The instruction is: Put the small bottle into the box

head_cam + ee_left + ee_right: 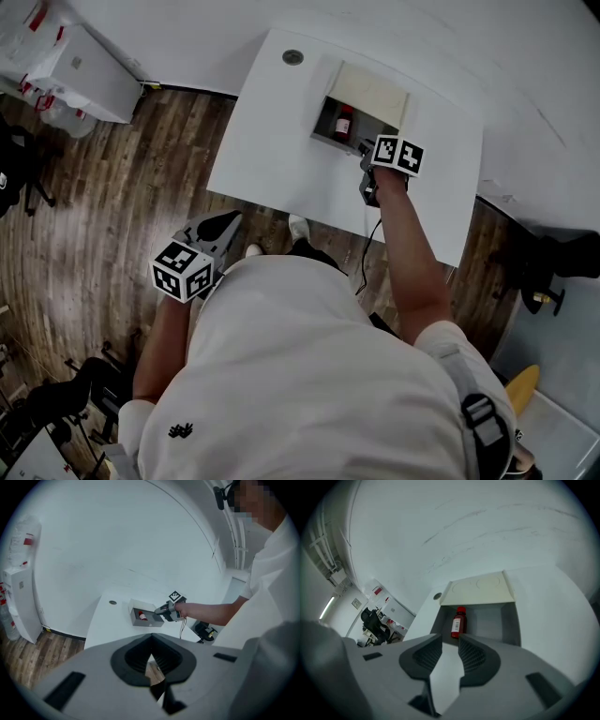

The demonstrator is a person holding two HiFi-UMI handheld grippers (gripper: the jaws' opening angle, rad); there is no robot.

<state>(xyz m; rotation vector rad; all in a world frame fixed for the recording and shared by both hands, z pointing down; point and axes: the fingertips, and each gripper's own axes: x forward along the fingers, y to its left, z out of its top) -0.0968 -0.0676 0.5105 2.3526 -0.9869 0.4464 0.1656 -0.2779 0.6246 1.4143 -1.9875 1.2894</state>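
Bottle (458, 622) is inside the box (511, 620), left of centre, red cap toward the raised lid (480, 588). Nothing touches it.

My right gripper (450, 641) is at the box's near edge and points in. Its jaws stand a narrow gap apart with nothing between them. The bottle is just beyond the tips.

My left gripper (151, 648) is off the table (272, 159), low at my side over the wood floor (112, 187). Its jaws meet at the tips and hold nothing.
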